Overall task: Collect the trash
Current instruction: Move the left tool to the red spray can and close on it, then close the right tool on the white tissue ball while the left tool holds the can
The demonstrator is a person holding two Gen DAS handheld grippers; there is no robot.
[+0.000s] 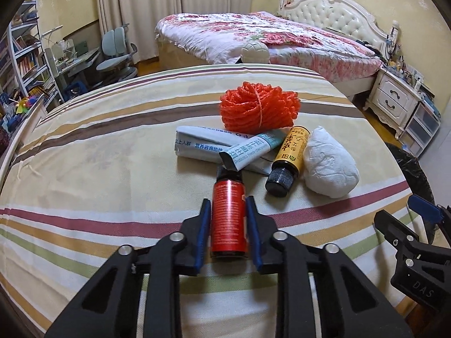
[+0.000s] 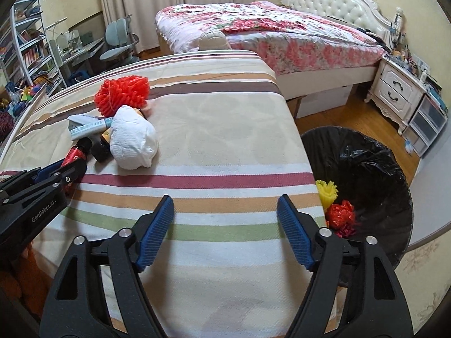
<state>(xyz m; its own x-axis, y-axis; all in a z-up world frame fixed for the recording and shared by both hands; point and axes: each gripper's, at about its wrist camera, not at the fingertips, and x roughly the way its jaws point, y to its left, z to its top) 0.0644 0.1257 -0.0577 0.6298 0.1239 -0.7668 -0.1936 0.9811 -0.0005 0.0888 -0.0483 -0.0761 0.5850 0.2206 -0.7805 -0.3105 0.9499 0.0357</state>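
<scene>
Red bottle [image 1: 229,216] lies clamped between the left hand-held gripper [image 1: 228,205] pads

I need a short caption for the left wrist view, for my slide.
Left gripper closes around a red bottle lying on the striped tablecloth, beside other trash.

Your left camera sits low and close over the striped cloth table [image 1: 112,152], looking toward the flowery pink bed [image 1: 253,36]. Your right camera looks the same way from further right, above the black-lined round trash bin [image 2: 375,152]. Both see the white crumpled paper ball [image 1: 329,163].
</scene>
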